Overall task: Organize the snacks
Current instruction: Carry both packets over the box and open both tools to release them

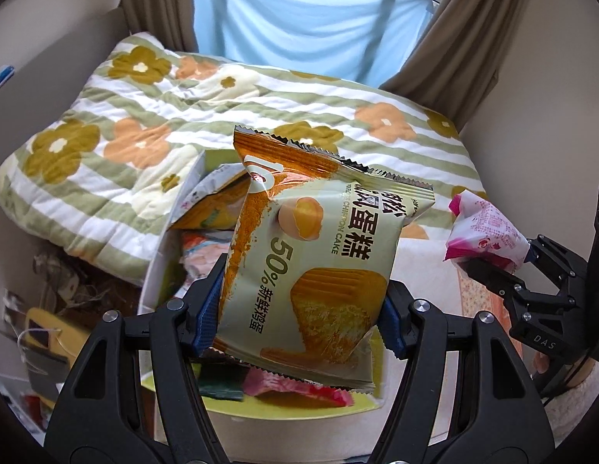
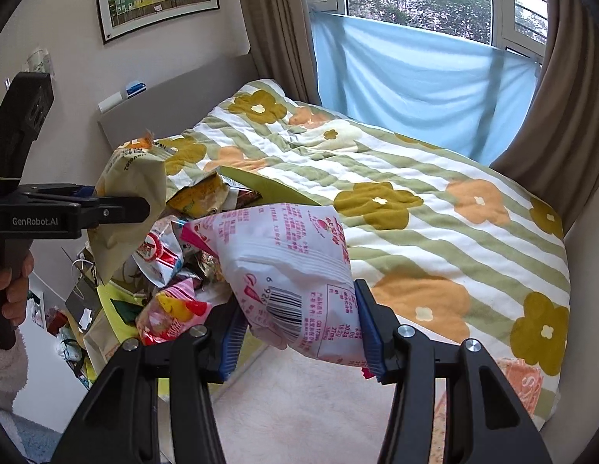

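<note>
My left gripper is shut on a green and orange chiffon cake packet and holds it above an open box full of snack packets. The same packet and the left gripper show at the left of the right wrist view. My right gripper is shut on a white and pink snack bag, held above the bed's edge to the right of the box. That bag and the right gripper show at the right of the left wrist view.
The box holds several packets, among them a pink one and a red and white one. A floral striped quilt covers the bed. A grey headboard, brown curtains and a blue cloth stand behind. Clutter lies left of the box.
</note>
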Tool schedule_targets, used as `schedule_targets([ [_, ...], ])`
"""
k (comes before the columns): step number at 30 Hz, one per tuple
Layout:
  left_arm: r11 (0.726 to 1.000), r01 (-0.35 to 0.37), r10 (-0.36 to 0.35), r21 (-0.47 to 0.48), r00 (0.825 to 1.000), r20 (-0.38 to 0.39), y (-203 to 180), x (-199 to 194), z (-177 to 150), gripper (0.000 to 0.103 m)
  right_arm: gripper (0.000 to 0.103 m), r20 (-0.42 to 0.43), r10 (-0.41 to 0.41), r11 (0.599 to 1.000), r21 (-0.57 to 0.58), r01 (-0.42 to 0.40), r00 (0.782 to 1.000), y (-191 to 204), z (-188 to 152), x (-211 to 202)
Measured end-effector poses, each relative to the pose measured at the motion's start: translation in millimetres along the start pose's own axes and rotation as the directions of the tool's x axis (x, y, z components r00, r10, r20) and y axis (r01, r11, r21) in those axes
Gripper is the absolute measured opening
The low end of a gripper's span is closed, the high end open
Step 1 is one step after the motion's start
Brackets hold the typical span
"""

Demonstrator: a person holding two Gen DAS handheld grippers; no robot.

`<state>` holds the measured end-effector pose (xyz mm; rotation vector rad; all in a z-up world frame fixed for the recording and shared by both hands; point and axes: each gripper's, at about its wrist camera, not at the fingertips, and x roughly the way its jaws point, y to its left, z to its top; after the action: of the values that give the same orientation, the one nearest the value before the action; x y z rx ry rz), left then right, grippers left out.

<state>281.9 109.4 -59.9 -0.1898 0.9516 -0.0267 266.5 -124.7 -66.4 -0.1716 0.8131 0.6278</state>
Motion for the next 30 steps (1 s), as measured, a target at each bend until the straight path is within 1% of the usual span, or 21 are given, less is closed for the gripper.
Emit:
schedule_targets([
  [5,0.999,0.034,-0.033,0.031,0.999,-0.040,49,1,-6,0.063,0.048,0.006,-0.025,0.998,0.058,0.025,1.000,42,7,16],
  [10,0.996,0.076,-0.072,0.056,0.995,-0.071,79,7,-7,0.063,0.048,-0.013,-0.050,0.989,0.138,0.052,0.999,73,7,33],
  [16,0.991,0.116,-0.109,0.064,0.989,-0.105,93,16,-11,0.063,0.048,-0.052,-0.083,0.975,0.204,0.092,0.995,84,7,51],
  [20,0.992,0.116,-0.110,0.053,0.989,-0.102,97,19,-13,0.063,0.049,-0.090,-0.089,0.966,0.237,0.109,0.992,81,11,65],
  [21,0.993,0.110,-0.105,0.051,0.990,-0.099,98,20,-12,0.063,0.055,-0.095,-0.093,0.961,0.251,0.114,0.991,79,11,69],
  [22,0.993,0.105,-0.100,0.048,0.990,-0.096,98,19,-13,0.063,0.068,-0.084,-0.096,0.959,0.259,0.114,0.992,79,11,70],
  [23,0.994,0.105,-0.100,0.044,0.991,-0.092,99,20,-15,0.063,0.075,-0.061,-0.089,0.958,0.266,0.102,0.994,77,11,68],
  [24,0.993,0.111,-0.107,0.040,0.990,-0.091,99,20,-16,0.063,0.090,-0.045,-0.078,0.958,0.273,0.087,0.996,77,12,66],
  [25,0.992,0.117,-0.113,0.039,0.989,-0.093,97,21,-18,0.063,0.093,-0.036,-0.070,0.958,0.278,0.077,0.997,77,12,65],
  [30,0.990,0.121,-0.114,0.069,0.988,-0.107,87,29,-26,0.063,0.093,-0.035,-0.083,0.955,0.284,0.090,0.996,73,9,64],
])
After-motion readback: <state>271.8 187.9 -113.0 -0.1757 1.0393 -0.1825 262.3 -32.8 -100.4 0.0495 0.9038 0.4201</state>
